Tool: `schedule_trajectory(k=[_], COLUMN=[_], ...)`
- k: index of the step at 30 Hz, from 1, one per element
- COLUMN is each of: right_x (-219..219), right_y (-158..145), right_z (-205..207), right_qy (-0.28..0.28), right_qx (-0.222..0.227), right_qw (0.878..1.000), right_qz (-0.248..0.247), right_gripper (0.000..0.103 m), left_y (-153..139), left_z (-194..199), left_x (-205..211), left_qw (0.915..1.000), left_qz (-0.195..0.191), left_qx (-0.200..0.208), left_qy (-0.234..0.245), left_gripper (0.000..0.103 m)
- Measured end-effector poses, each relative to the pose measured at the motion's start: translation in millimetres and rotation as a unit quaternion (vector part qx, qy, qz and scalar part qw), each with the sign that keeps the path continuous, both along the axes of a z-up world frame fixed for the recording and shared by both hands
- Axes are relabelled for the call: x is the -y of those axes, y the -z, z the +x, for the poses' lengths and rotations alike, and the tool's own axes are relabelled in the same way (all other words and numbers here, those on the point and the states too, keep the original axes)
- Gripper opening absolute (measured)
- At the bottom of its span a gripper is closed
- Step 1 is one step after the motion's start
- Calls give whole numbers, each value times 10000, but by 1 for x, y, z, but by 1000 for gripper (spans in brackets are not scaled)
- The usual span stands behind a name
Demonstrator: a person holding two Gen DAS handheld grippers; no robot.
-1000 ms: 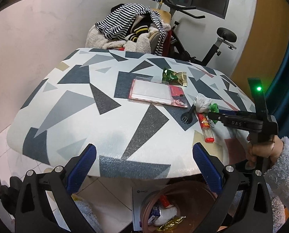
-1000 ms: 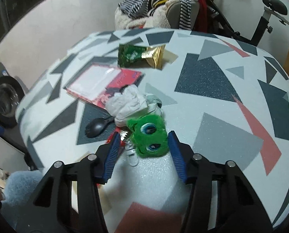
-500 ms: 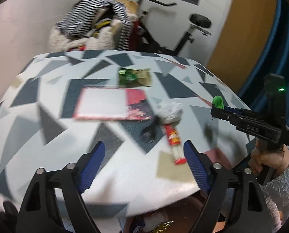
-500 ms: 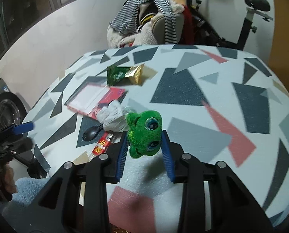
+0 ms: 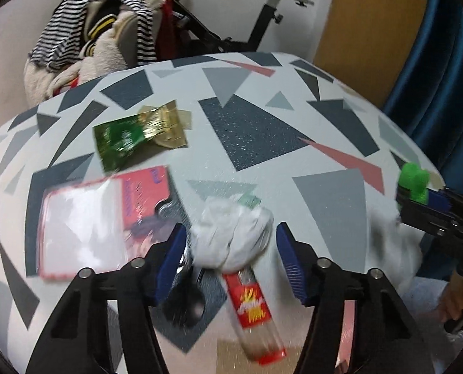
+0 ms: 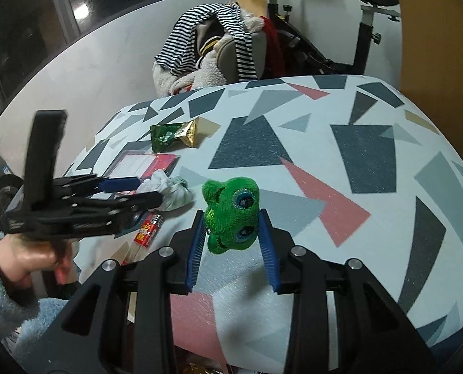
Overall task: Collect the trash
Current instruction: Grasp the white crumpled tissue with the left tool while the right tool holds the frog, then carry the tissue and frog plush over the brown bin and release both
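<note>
My left gripper (image 5: 229,249) is open, its blue pads on either side of a crumpled white tissue (image 5: 231,237) on the patterned table (image 5: 250,131); the pads do not press it. The tissue also shows in the right wrist view (image 6: 169,191). A red snack stick packet (image 5: 253,308) and a black plastic spoon (image 5: 186,304) lie just below it. A green and gold wrapper (image 5: 138,134) lies farther back. My right gripper (image 6: 233,237) is shut on a green plush frog (image 6: 231,213), held above the table's near edge.
A red and clear plastic package (image 5: 103,218) lies left of the tissue. A chair piled with striped clothes (image 5: 97,37) and an exercise bike (image 5: 271,9) stand behind the table. A blue curtain (image 5: 433,78) hangs at the right.
My left gripper has moved forward over the table and now straddles the white tissue. My right gripper has lifted the green frog up and back from the table.
</note>
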State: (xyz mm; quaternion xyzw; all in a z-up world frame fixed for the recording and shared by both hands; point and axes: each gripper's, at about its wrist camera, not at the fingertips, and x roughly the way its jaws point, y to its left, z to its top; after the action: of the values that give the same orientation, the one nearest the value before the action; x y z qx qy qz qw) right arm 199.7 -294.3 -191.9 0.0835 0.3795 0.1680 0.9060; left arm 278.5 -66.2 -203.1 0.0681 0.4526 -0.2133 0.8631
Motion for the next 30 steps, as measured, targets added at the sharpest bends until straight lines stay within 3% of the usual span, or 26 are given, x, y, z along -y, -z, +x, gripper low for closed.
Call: schedule_trajectory(k=[4, 12, 20, 30], right_x=[6, 4, -12, -39], right_y=[2, -3, -15, -11], right_z=[-5, -22, -59, -110], right_qy=[77, 2, -259, -716], right_qx=[-43, -4, 102, -7], right_qw=[9999, 10000, 9996, 9971], right_qz=[62, 18, -1, -271], right_gripper=[36, 36, 36, 36], left_y=[2, -26, -58, -34], left_z=[3, -32, -110, -210], left_x=[9, -1, -28, -57], left_qw=[9997, 9989, 9961, 9961], left_qz=[154, -230, -689, -802], left_qx=[52, 236, 452, 191], left_qy=[173, 322, 311, 320], left_gripper=[45, 44, 44, 44])
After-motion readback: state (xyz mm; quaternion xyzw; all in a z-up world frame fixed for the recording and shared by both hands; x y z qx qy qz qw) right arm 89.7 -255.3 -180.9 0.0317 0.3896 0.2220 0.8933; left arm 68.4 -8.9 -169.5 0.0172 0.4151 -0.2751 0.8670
